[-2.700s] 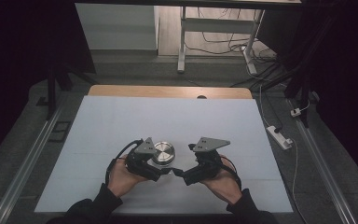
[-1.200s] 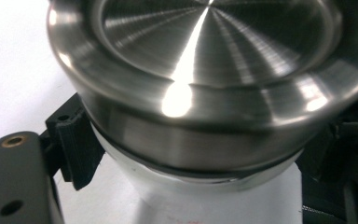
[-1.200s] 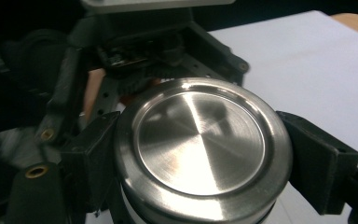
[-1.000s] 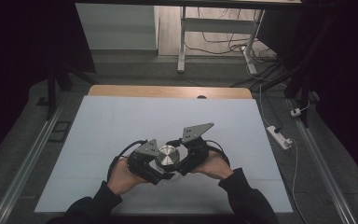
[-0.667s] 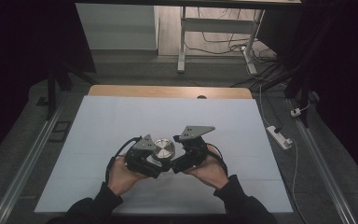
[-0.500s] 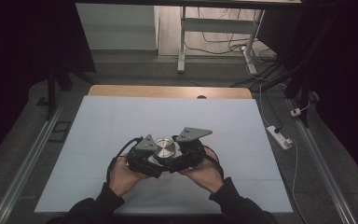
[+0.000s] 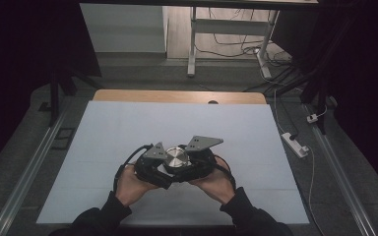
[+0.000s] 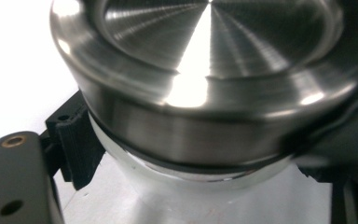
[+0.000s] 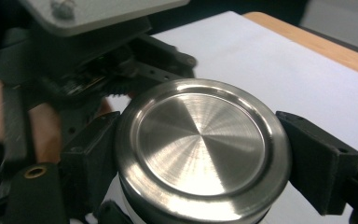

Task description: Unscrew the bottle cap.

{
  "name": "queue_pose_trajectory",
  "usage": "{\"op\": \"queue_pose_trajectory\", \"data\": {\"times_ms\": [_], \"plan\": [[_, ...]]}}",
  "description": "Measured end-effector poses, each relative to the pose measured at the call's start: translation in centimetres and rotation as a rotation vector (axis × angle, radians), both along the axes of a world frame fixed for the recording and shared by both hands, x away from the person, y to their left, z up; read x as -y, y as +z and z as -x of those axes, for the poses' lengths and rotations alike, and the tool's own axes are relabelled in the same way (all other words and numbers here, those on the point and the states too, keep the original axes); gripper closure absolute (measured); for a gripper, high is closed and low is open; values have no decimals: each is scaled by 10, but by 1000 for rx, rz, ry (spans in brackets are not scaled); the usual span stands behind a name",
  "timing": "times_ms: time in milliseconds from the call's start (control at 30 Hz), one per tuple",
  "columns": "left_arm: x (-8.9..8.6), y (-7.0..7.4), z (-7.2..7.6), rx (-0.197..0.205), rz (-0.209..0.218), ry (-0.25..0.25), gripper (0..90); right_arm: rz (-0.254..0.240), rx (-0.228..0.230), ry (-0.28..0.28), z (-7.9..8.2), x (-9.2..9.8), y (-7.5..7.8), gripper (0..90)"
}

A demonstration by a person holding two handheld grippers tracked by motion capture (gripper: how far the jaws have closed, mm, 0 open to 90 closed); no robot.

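My right gripper [image 9: 200, 163] has its jaws closed on the steel lid [image 9: 200, 149], one black pad pressing each side of the rim. The lid sits on a white jar [image 8: 191, 177]; a dark seal ring shows betw. lid and body. My left gripper [image 7: 150, 164] is tight up against the jar lower down: I see one ribbed pad [image 8: 77, 140] touching the white body under the lid's edge, but the other side is blurred, so can't tell if those jaws are gripping. In the high view both grippers meet around the lid [image 7: 176, 159], hands just behind. The jar is at the near-centre of the white desk [image 7: 103, 128], w/ a wooden strip [image 7: 177, 96] along the far edge.
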State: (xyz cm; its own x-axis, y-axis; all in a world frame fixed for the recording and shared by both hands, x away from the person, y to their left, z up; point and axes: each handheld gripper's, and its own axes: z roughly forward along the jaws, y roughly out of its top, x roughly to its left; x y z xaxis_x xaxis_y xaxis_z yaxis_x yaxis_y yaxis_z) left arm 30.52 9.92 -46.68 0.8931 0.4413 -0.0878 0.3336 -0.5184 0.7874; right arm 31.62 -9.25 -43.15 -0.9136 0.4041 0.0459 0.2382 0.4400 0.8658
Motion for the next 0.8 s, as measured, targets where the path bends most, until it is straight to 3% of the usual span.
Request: {"op": "queue_pose_trajectory", "data": {"times_ms": [33, 133, 367, 467, 533, 600, 700, 733, 767, 800], "plan": [[-1, 0, 0, -8, 13, -36, 154, -19, -21, 58, -4, 4, 1, 177], [-2, 1, -1, -13, 24, -101, 154, -44, -59, 148, -10, 10, 1, 177], [0, -2, -2, -23, 37, -237, 154, -45, -65, 332, -16, 19, -1, 177], [1, -2, -2, -22, 41, -247, 154, -52, -66, 383, -18, 21, -3, 175], [1, -3, -2, -15, 41, -209, 154, -48, -86, 362, -19, 21, -3, 158], [-2, -2, -3, -6, 37, -170, 154, -38, -85, 314, -19, 20, -2, 70], [-7, 0, -4, 2, 38, -88, 154, -45, -74, 244, -18, 22, 3, 27], [-7, 0, -4, 2, 38, -88, 154, -45, -74, 244, -18, 22, 3, 27], [-9, 1, -5, 6, 33, -24, 154, -57, -74, 179, -17, 23, 8, 27], [-9, 1, -5, 9, 25, 7, 154, -52, -71, 152, -16, 22, 9, 27]]}}
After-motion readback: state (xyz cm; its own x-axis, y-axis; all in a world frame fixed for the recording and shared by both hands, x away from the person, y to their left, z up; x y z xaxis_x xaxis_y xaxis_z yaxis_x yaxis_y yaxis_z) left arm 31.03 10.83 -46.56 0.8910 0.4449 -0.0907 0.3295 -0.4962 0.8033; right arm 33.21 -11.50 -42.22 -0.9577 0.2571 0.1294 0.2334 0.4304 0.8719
